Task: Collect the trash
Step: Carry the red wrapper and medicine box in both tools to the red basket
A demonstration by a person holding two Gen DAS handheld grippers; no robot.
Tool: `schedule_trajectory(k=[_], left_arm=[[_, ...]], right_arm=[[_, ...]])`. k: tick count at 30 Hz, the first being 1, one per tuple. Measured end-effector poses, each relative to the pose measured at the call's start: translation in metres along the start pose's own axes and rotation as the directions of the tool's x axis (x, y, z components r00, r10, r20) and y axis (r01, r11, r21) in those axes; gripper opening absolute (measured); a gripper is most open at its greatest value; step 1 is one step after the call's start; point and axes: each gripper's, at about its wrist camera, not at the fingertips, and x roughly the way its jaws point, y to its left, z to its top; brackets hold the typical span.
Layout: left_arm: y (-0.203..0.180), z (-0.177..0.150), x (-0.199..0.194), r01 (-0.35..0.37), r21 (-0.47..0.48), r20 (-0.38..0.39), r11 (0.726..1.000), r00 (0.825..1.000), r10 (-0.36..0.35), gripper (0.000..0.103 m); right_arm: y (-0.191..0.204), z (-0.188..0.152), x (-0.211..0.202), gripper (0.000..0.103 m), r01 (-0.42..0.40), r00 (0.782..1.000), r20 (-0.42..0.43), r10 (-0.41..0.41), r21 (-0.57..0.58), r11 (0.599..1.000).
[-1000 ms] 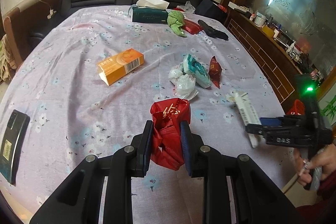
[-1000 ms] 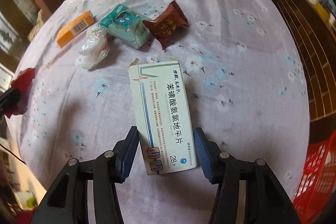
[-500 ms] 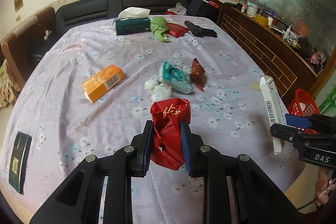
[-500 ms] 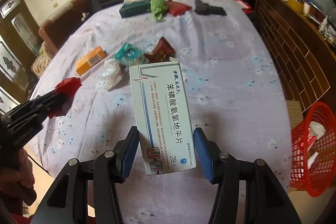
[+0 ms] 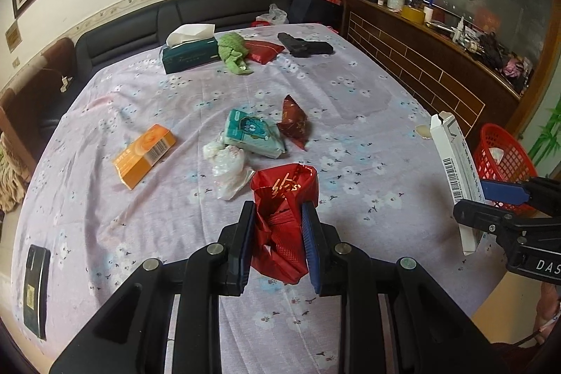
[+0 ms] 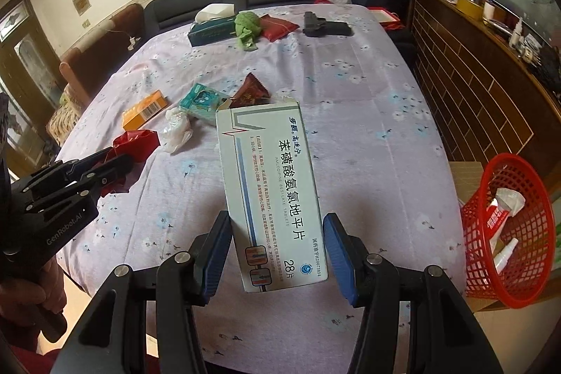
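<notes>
A large counter (image 5: 368,114) covered in a lilac floral cloth fills both views, with a black sofa (image 5: 196,9) behind it. Going from left to right across the left wrist view: a dark flat box (image 5: 35,290) lies at the counter's near left edge. Further in sits an orange carton (image 5: 145,155). Near the middle, a crumpled white plastic wrapper (image 5: 229,169) touches a teal tissue pack (image 5: 254,134), and a dark red snack packet (image 5: 294,125) lies just beside the pack. At the far end stand a green tissue box (image 5: 191,55), a green cloth (image 5: 233,53), a red pouch (image 5: 263,51) and a black object (image 5: 305,47).

In the foreground, the left gripper (image 5: 280,244) has its jaws closed tight on a crumpled red wrapper (image 5: 285,216), held above the counter. At the right edge, the right gripper (image 5: 498,204) holds a white medicine box (image 5: 455,170) upright over the counter's edge, in front of a red mesh basket (image 5: 505,160).

In the right wrist view, the left gripper (image 6: 115,160) and its red wrapper (image 6: 135,146) appear at the left. The right gripper (image 6: 277,251) has its jaws set wide, their pads pressing the two long sides of the medicine box (image 6: 270,191). To the right, beside the counter, the red basket (image 6: 473,226) holds white tubes (image 6: 505,251).
</notes>
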Motion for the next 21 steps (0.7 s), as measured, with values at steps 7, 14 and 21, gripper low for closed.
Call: schedule_trajectory(k=[7,14,21], left_arm=[[-0.007,0.004,0.002,0.003,0.024,-0.008,1.000,1.000,-0.003,0.025],[-0.015,0.005,0.004,-0.002,0.049,-0.017,0.999,1.000,0.003,0.025],[-0.021,0.005,0.005,-0.018,0.072,-0.019,0.997,1.000,0.019,0.025]], right_arm=[[-0.010,-0.002,-0.004,0.057,0.007,1.000,0.004,-0.007,0.035,0.999],[-0.018,-0.004,-0.006,0.057,0.009,1.000,0.007,-0.009,0.060,0.998],[-0.024,-0.005,-0.008,0.057,0.006,1.000,0.010,-0.007,0.078,0.997]])
